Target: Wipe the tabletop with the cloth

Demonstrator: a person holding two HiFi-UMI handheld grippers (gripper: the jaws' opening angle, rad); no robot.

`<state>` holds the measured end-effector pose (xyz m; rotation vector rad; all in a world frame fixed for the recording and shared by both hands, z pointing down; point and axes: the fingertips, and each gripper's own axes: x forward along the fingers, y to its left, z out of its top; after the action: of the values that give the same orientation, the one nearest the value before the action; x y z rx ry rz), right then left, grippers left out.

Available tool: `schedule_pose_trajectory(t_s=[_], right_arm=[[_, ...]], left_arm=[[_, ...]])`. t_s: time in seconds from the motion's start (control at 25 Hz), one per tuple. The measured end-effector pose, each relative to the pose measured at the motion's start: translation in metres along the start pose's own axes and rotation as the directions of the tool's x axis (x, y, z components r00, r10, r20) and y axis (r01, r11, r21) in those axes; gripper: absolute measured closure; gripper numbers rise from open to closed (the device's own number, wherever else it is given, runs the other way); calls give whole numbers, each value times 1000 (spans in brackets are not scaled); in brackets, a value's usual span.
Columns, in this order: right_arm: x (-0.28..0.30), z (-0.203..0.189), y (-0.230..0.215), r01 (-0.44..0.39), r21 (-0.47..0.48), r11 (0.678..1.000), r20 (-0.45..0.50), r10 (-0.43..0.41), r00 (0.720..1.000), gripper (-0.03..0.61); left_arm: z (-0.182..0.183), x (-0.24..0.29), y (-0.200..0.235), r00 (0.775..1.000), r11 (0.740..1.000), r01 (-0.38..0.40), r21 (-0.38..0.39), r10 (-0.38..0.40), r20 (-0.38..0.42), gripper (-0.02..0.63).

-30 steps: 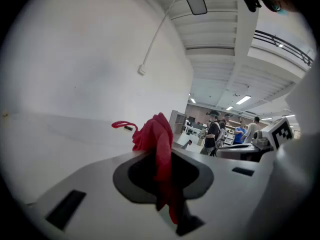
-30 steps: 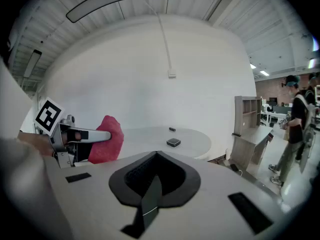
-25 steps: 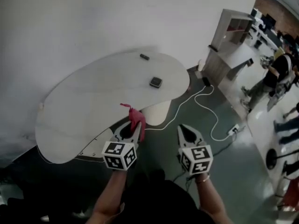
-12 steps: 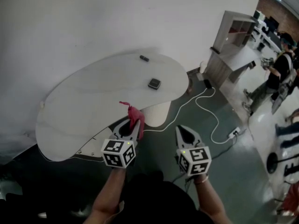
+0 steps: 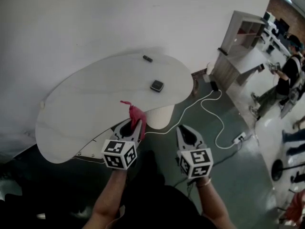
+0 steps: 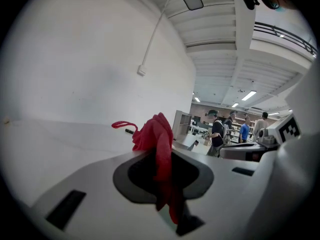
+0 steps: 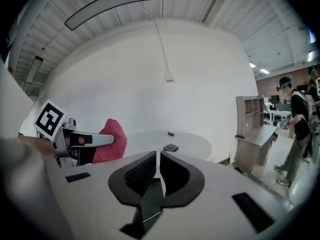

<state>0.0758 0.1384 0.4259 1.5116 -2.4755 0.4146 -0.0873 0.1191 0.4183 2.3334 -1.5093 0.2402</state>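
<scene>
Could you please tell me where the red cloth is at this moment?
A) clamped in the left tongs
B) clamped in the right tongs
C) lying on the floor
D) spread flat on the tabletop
A: the red cloth is pinched between the jaws of the left tongs, while the right tongs are shut and empty.
</scene>
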Motion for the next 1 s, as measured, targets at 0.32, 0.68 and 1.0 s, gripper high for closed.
schedule_pose_trajectory(t_s=[0.32, 0.68, 1.0], right_arm=[[48, 6, -2, -75, 15, 997, -50, 75, 996, 479], [133, 24, -9, -126, -36, 991, -120, 121, 985, 413], [188, 31, -14, -150, -87, 985, -191, 131, 973, 380]], left_arm=[[11, 44, 29, 1000, 1000, 5, -12, -6, -11, 551], [39, 112, 77, 999, 999, 35, -28, -35, -23, 552], [54, 155, 106, 997, 997, 62, -47, -64, -32, 551]])
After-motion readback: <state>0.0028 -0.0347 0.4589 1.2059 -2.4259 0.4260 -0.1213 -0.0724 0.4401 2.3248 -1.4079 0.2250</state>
